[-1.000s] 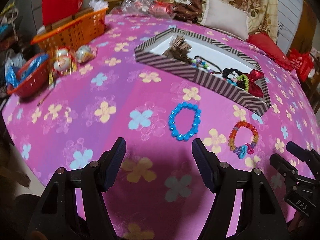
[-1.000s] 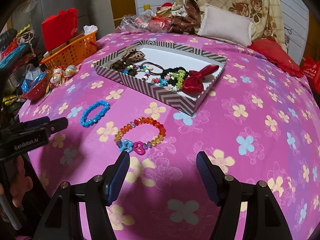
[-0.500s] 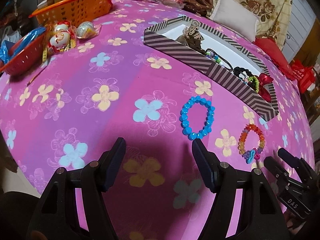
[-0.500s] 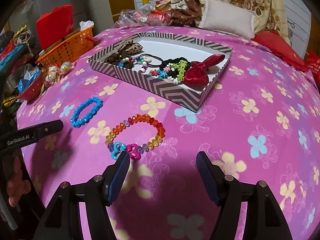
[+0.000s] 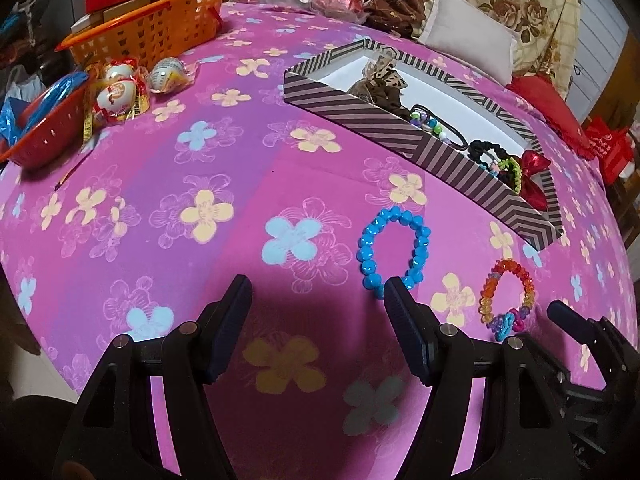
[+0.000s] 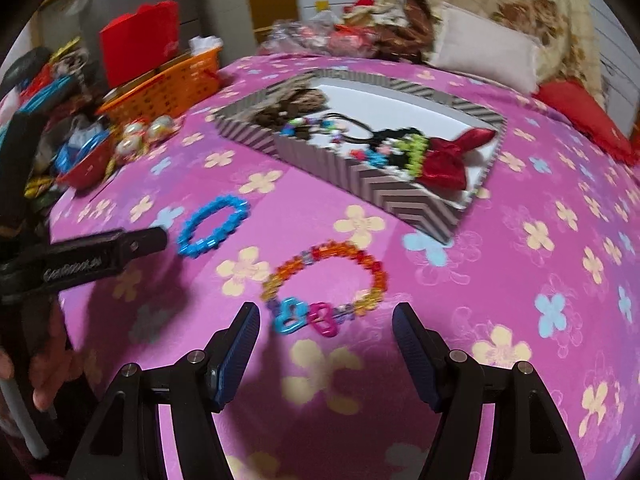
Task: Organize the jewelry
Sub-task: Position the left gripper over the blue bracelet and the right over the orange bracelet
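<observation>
left gripper [image 5: 318,298] jaws apart, empty, low over the cloth [image 5: 224,168], its right tip at the near edge of the blue bracelet [image 5: 394,246]; right gripper [image 6: 325,322] jaws apart, empty, just short of the bead bracelet [image 6: 326,280]. both bracelets lie flat on the cloth, just before the box [image 5: 460,160]: likely light, limp, beads slick, best pinched across one strand. box holds scrunchies, beaded ties and a red bow [image 6: 448,158], with free floor behind them.
</observation>
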